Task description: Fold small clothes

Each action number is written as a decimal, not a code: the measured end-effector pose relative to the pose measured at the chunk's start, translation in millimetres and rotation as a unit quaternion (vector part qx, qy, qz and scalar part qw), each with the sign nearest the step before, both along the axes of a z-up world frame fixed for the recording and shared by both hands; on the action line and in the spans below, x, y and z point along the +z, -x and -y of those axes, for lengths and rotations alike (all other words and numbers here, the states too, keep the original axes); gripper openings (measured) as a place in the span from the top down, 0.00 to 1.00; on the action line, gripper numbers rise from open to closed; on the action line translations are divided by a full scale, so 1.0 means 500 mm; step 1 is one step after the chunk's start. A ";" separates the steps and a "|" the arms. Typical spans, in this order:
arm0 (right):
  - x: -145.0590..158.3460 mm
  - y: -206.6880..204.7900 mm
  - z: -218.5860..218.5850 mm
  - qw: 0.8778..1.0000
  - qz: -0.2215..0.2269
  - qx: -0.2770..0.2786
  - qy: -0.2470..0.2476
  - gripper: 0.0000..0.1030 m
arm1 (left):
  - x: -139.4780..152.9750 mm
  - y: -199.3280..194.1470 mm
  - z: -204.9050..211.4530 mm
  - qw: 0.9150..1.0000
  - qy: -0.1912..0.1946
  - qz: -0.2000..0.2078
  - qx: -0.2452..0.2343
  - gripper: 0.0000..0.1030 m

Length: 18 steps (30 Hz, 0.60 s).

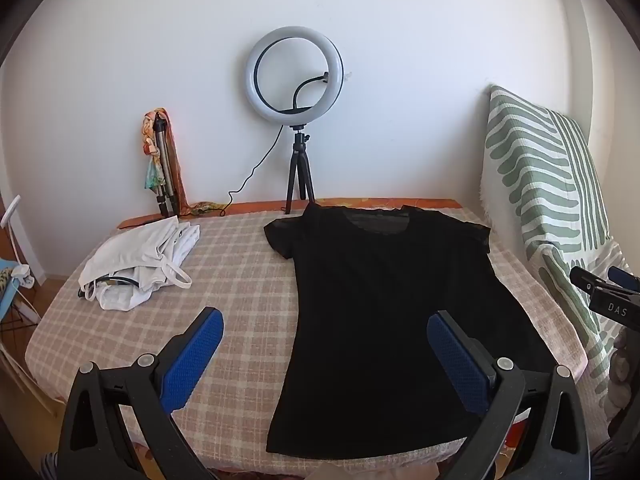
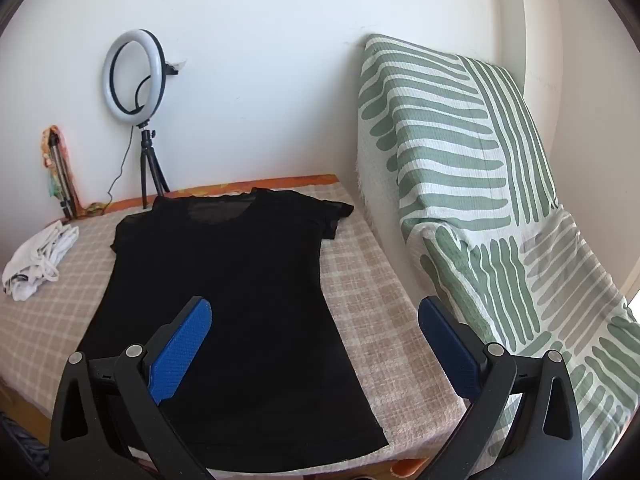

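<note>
right tool (image 1: 608,292) cut by frame edge, black shirt (image 2: 236,300) hem behind tool fingers

- The black T-shirt (image 1: 384,300) lies flat on the checked table (image 1: 240,280), with nothing on top of it.
- A bare strip of table runs between the T-shirt and the white clothes pile (image 1: 140,264), which sits well to the left.
- Along the back edge stand the ring light tripod (image 1: 298,176) and a folded tripod (image 1: 166,168), and a cable (image 1: 248,172) trails down between them.
- The striped draped chair (image 2: 480,208) walls in the right side, beside the T-shirt's sleeve.
</note>
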State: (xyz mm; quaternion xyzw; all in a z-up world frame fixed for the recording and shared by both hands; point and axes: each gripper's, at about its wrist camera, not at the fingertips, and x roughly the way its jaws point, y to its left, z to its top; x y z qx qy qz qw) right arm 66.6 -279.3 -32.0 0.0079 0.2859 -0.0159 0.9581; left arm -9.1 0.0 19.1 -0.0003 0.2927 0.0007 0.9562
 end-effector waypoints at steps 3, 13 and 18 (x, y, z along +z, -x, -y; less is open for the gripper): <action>0.000 0.000 0.001 1.000 0.000 0.000 -0.002 0.00 | -0.001 -0.001 0.001 1.000 -0.001 0.000 0.000 0.00; 0.002 0.000 -0.002 1.000 0.000 0.000 -0.003 0.00 | -0.003 0.001 -0.002 1.000 0.000 0.000 0.002 0.00; -0.001 -0.007 -0.011 1.000 0.000 0.002 -0.003 0.00 | -0.005 0.002 -0.001 1.000 0.000 0.000 0.003 0.00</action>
